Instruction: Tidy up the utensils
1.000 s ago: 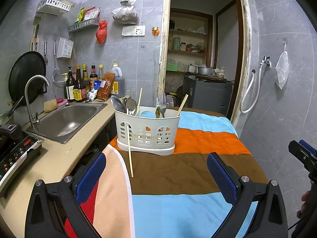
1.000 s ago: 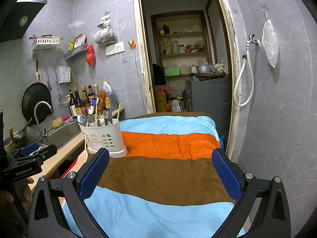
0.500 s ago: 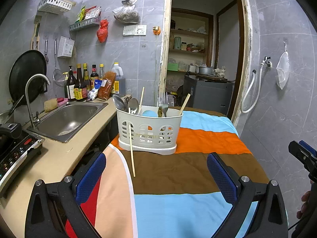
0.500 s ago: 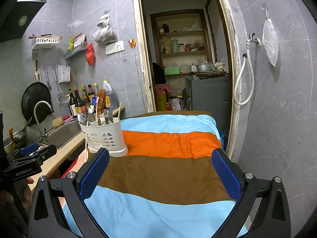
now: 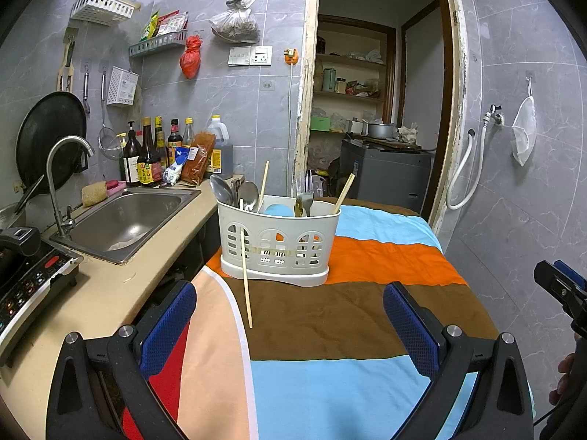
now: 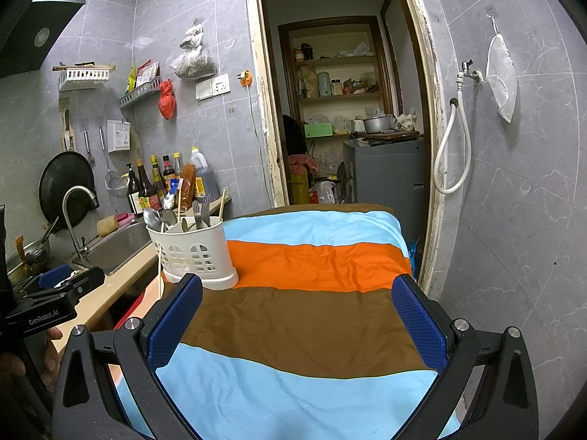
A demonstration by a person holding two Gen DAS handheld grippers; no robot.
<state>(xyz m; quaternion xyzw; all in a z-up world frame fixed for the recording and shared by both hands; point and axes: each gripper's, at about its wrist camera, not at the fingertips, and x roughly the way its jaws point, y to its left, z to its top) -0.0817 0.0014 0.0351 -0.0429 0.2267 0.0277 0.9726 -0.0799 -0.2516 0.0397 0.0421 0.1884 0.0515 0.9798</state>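
Observation:
A white slotted utensil caddy (image 5: pixel 277 244) stands on the striped cloth (image 5: pixel 348 311) and holds spoons (image 5: pixel 234 192), a fork (image 5: pixel 306 192) and chopsticks (image 5: pixel 345 189). One loose chopstick (image 5: pixel 245 278) leans against the caddy's front, its lower end on the cloth. My left gripper (image 5: pixel 290 322) is open and empty, held in front of the caddy. My right gripper (image 6: pixel 297 321) is open and empty over the cloth, with the caddy (image 6: pixel 194 253) at its far left.
A counter with a steel sink (image 5: pixel 124 216), faucet (image 5: pixel 58 179), bottles (image 5: pixel 146 157) and an induction cooker (image 5: pixel 25 275) runs along the left. A doorway (image 5: pixel 378 117) opens behind the table. The right wall carries a hose (image 5: pixel 464 172).
Both grippers have drifted slightly; the caddy sits a little lower and nearer in the views. Nothing was grasped or released.

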